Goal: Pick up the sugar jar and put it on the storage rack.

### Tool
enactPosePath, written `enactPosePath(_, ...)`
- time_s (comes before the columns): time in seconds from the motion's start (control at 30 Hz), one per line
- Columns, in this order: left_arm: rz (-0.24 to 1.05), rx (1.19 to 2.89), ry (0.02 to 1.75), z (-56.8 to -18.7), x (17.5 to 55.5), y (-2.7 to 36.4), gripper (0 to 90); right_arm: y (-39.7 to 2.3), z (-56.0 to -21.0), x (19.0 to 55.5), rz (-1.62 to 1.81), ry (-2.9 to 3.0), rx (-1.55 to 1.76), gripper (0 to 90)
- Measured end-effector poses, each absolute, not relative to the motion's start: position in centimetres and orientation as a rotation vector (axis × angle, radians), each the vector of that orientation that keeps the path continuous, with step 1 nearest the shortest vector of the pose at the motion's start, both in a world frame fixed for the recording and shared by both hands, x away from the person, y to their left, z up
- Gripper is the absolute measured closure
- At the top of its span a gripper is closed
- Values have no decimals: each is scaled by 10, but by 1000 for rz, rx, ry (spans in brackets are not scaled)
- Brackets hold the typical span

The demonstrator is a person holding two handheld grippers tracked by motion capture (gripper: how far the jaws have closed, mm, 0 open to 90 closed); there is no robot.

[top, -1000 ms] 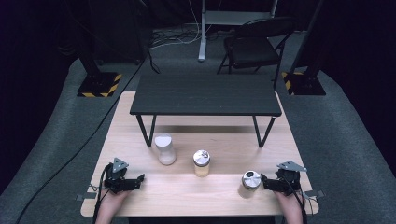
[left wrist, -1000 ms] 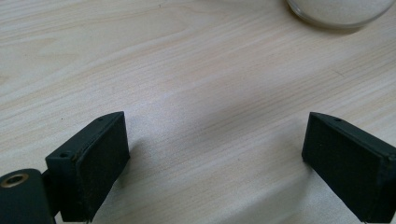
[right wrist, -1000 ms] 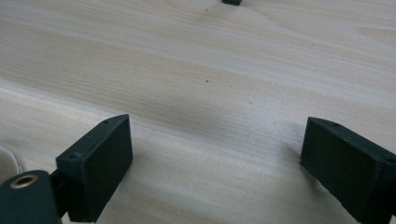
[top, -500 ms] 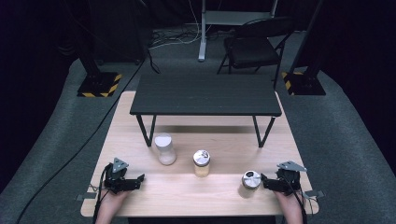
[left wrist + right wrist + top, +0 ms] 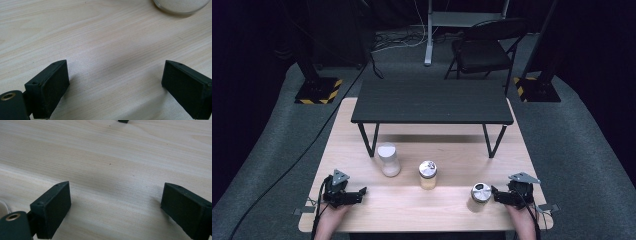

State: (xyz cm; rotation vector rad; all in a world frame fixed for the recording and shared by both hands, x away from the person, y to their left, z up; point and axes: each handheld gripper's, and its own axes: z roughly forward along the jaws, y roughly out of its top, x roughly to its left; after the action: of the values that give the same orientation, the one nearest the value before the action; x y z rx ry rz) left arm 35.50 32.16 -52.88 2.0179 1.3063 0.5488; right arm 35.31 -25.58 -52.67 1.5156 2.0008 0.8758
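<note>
With both the left gripper [image 5: 362, 190] and right gripper [image 5: 493, 190] spread and empty, the short jar [image 5: 480, 192] just ahead of the right one is best approached level and centred.

High view: you look forward and down from above your side of the table [image 5: 362, 210], far enough off to take in the whole top, the shelf [image 5: 432, 102] and the floor beyond.

Left gripper view: you sit low over the wood, looking along its jaws, very near; a jar [image 5: 181, 5] base cuts the top edge.

Right gripper view: same low, near setting, along its own jaws.

Shared: all three show the tabletop.
</note>
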Motion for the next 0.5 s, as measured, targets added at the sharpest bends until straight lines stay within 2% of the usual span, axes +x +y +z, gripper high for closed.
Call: enactPosePath(0.5,531,2007,1296,-528,354,324,82,-256,-527,353,875,2000,1516,81)
